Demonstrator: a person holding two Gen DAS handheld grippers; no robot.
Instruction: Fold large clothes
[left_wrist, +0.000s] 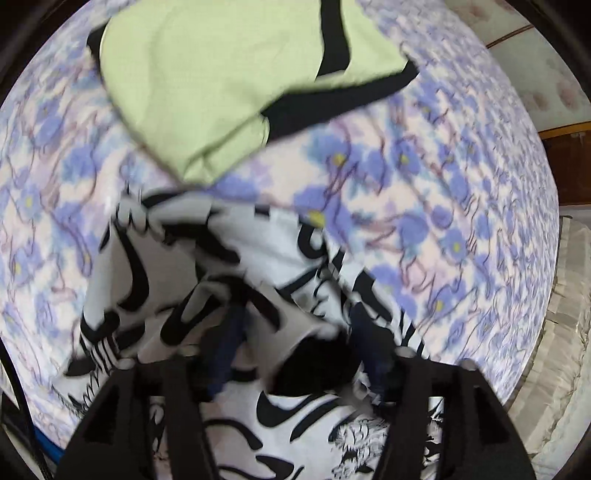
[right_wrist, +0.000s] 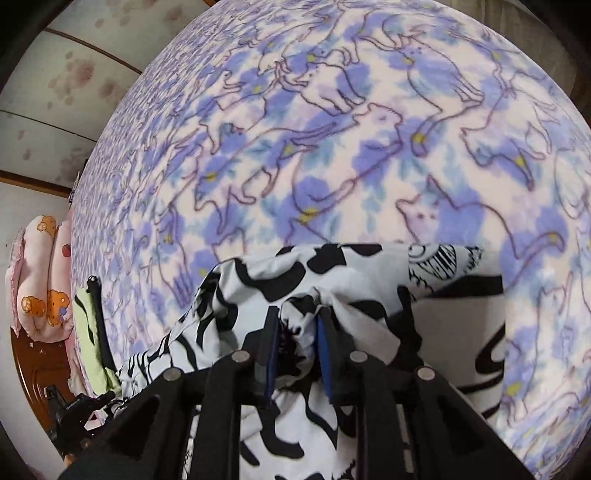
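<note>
Black-and-white garment (right_wrist: 332, 295) is being pinched in nearly closed right gripper (right_wrist: 297, 325); it is also being draped between parted fingers of left gripper (left_wrist: 295, 317), grip unclear; green garment (left_wrist: 221, 92) is lying ahead on blanket (left_wrist: 443, 184)

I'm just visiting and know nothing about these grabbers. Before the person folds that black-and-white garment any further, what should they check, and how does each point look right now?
1. Right gripper has cloth: ok, the black-and-white garment is bunched between its fingers.
2. Left gripper has cloth: cannot tell, the picture is blurred and its fingers stand apart with fabric around them.
3. Free room on the floral blanket ahead: ok.
4. Green garment out of the way: ok, already folded, just beyond.
5. Garment lying flat: not ok, crumpled at both grippers.
</note>
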